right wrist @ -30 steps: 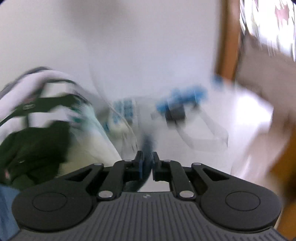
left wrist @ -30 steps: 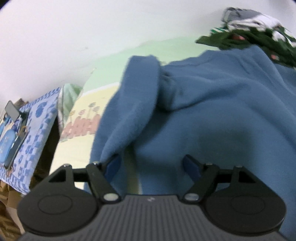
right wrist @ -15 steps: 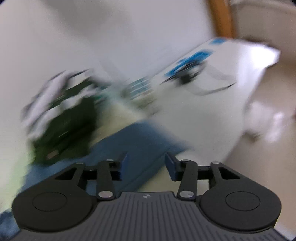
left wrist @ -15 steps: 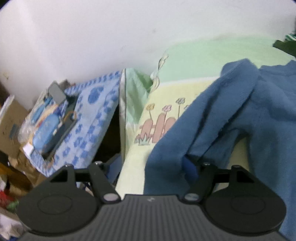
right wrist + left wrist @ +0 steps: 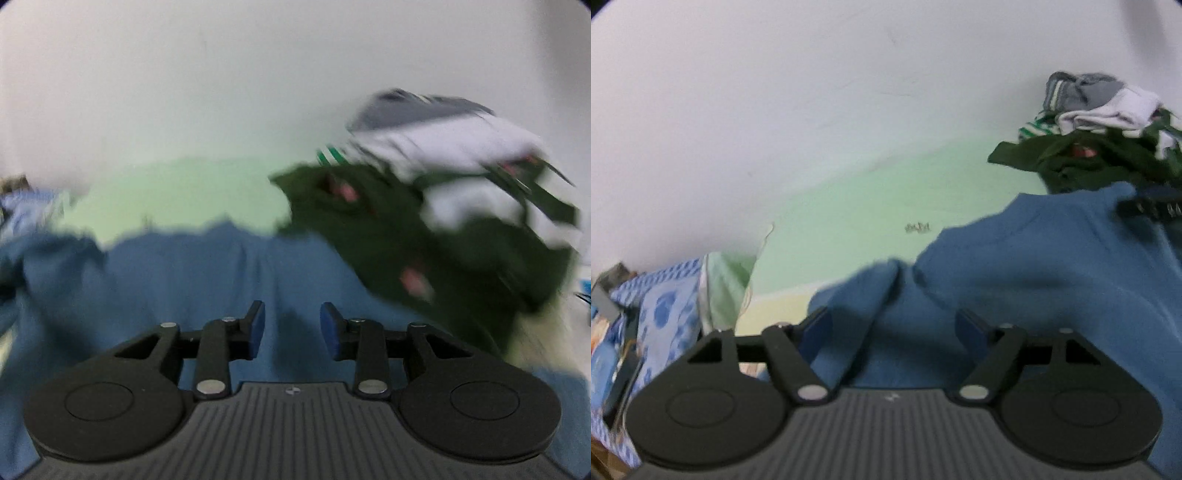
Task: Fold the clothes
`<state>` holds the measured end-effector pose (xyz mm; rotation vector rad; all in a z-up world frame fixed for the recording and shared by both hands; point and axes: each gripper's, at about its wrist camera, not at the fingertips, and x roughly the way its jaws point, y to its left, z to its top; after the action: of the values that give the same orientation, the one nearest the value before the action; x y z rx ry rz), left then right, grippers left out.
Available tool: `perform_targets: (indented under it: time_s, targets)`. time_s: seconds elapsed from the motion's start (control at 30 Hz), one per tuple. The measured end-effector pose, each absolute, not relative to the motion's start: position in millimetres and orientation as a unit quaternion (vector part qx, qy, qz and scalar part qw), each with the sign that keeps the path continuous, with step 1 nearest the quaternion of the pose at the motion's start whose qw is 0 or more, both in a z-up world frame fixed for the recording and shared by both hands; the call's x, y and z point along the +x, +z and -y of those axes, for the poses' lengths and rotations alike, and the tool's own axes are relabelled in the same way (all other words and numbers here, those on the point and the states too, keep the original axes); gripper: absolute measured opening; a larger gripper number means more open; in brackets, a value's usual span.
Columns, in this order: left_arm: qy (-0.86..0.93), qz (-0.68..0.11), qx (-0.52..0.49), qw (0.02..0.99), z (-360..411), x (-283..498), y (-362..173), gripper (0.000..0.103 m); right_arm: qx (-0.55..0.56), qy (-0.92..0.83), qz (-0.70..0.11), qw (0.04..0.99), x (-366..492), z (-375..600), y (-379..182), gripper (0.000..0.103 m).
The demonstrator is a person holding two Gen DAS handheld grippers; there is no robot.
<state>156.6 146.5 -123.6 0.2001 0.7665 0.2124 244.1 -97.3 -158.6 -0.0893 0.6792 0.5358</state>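
the blue fleece garment lies spread on a bed, filling the lower right of the left wrist view and running out of frame at the right and bottom, so its full outline cannot be made out. a rumpled fold of it, maybe a sleeve, bunches up between the spread fingers of the left gripper. the jaws stand wide apart with cloth between them, but neither pad visibly presses on it. the body of the gripper hides whatever the garment does beneath it.

in the right wrist view the same blue garment covers the middle and lower left, smeared by motion blur. the right gripper hangs over it with its blue-padded fingers parted and nothing between them; whether the tips touch the fleece is not clear.

beyond the garment sits a heap of other clothes: dark green cloth with white and grey pieces on top, cut off at the right edge. in the right view the heap is too blurred to separate into items. it appears to touch the far edge of the blue garment.

the pale green bedsheet shows past the fleece, up to a white wall. at far left a blue patterned cloth covers something beside the bed, partly hidden by the gripper.
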Motion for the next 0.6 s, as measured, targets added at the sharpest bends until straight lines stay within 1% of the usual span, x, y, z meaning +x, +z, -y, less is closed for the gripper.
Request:
perform_targets:
  time_s: [0.07, 0.1, 0.13, 0.2, 0.27, 0.3, 0.33, 0.37, 0.4, 0.53, 0.6]
  targets:
    - [0.136, -0.387, 0.109, 0.906, -155.3, 182.2, -136.2, 0.062, -0.063, 0.262, -0.331, 0.904, 265.5, 73.4, -163.9, 0.050]
    - [0.148, -0.395, 0.111, 0.900, -159.5, 192.2, -142.1, 0.059, -0.087, 0.263, -0.335, 0.901, 273.1, 61.8, -169.8, 0.053]
    - [0.152, -0.402, 0.108, 0.897, -166.6, 198.0, -147.4, 0.057, -0.111, 0.263, -0.339, 0.896, 280.7, 50.1, -175.7, 0.054]
    - [0.159, -0.410, 0.107, 0.892, -180.3, 204.9, -156.3, 0.058, -0.167, 0.267, -0.325, 0.892, 282.3, 35.6, -187.1, 0.055]
    - [0.170, -0.417, 0.117, 0.885, -192.7, 208.1, -164.0, 0.059, -0.221, 0.278, -0.304, 0.884, 279.6, 28.9, -195.4, 0.052]
    - [0.177, -0.421, 0.123, 0.881, -198.8, 209.7, -167.7, 0.059, -0.218, 0.286, -0.307, 0.881, 280.6, 29.8, -192.4, 0.037]
    - [0.178, -0.425, 0.116, 0.880, -207.0, 210.5, -170.4, 0.061, -0.209, 0.294, -0.312, 0.879, 282.1, 31.3, -188.3, 0.013]
    - [0.179, -0.427, 0.108, 0.880, -215.2, 211.0, -172.9, 0.068, -0.201, 0.301, -0.316, 0.877, 283.6, 32.8, -184.3, 0.012]
    - [0.178, -0.422, 0.095, 0.884, -222.7, 207.7, -172.8, 0.070, -0.185, 0.289, -0.309, 0.887, 285.5, 38.3, -180.0, 0.011]
    - [0.164, -0.412, 0.065, 0.894, -234.6, 206.6, -171.4, 0.071, -0.114, 0.223, -0.270, 0.930, 293.7, 62.7, -162.9, 0.011]
    - [0.159, -0.411, 0.075, 0.894, -230.9, 211.0, -175.2, 0.070, -0.116, 0.209, -0.308, 0.921, 305.1, 66.8, -182.8, 0.011]
